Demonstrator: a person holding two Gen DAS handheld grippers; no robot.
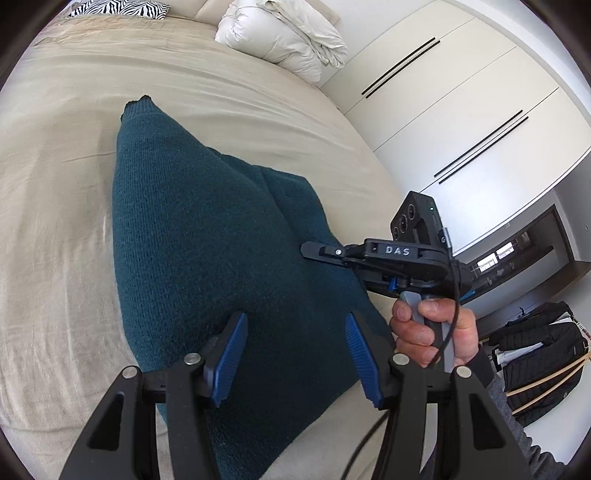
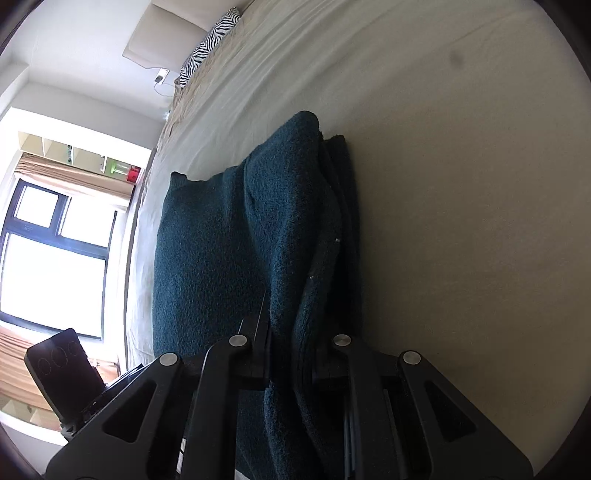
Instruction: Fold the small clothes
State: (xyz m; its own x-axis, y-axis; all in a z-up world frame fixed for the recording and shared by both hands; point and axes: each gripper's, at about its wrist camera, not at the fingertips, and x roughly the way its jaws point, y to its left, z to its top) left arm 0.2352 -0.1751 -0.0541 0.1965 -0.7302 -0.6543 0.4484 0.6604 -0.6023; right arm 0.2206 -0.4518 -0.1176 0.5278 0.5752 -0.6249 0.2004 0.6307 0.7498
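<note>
A home bedroom: a wide beige bed, zebra-print pillow, white duvet and built-in wardrobes

white letters "das" on the right gripper body

teal knit garment | beige bedsheet | zebra-striped pillow
</note>
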